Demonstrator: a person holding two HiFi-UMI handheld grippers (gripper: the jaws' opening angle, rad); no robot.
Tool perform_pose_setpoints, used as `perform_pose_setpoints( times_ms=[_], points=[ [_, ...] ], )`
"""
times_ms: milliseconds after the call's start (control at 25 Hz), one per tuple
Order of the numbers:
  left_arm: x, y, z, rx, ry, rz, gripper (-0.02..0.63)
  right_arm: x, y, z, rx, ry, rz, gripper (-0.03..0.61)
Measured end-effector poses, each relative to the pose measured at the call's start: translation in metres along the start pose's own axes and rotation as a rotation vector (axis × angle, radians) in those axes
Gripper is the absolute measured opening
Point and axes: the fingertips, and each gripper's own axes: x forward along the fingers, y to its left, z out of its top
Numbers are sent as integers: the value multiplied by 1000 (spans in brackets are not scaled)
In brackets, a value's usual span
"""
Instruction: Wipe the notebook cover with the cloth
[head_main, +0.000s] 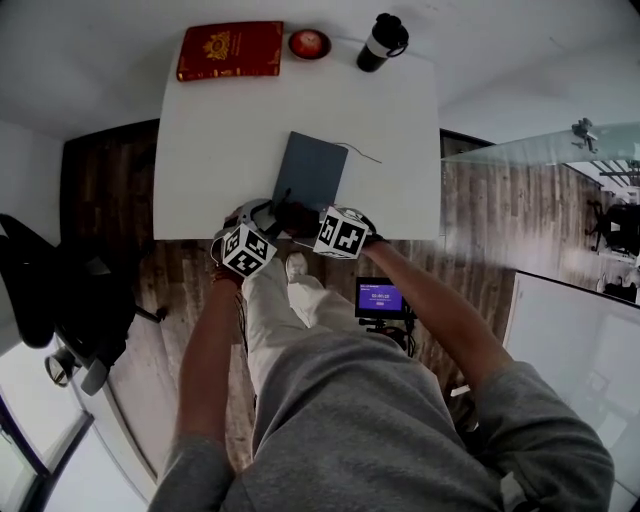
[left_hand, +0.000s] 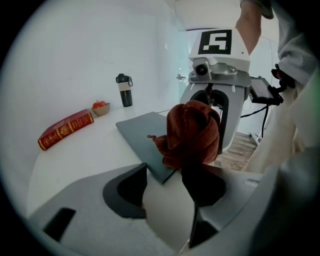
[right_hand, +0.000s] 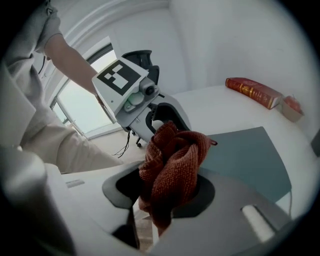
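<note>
The person wears a grey short-sleeved shirt, cream trousers and a white shoe. The left tongs and right tongs are pale grey moulded plastic with dark jaw pads. The left marker cube and right marker cube are white with black squares.

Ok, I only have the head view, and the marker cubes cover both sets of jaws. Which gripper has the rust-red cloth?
Observer: The right gripper is shut on the rust-red knitted cloth, which is bunched between its jaws.
Operator: And the other one?
Observer: The left gripper is open with nothing between its jaws, only the white table beyond.
Operator: Is the cloth over the cover?
Observer: From the left gripper view, it sits at the near corner of the slate-grey notebook. I cannot confirm contact.
</note>
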Motion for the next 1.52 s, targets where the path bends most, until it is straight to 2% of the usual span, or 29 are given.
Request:
perform_pose_setpoints(
  times_ms=[160, 280, 560, 720, 800, 880, 1040, 1240, 1520],
  points=[
    [2, 1, 3, -2, 2, -10, 227, -27, -29, 14, 83, -135, -51, 161],
    [1, 1, 2, 5, -5, -5, 225, -53, -69, 18, 110, -173, -130, 161],
    [1, 0, 3, 9, -7, -2, 225, -100, -172, -17, 136, -57, -340, 161],
    [1, -1, 2, 12, -6, -2, 225, -113, -204, -42, 188, -6, -403, 161],
    [1, -1, 3, 11, -6, -3, 225, -112, -208, -50, 222, 8, -386, 161],
    [2, 0, 3, 4, 1, -9, 225, -104, -204, -54, 213, 27, -372, 161],
    [2, 1, 3, -2, 4, -14, 227, -96, -198, -55, 169, 28, -420, 157],
    [2, 2, 2, -2, 3, -9, 227, -89, -183, -57, 196, 30, -374, 152],
    [2, 2, 2, -11, 9, -13, 227, -81, -165, -57, 200, 26, -354, 150]
  ],
)
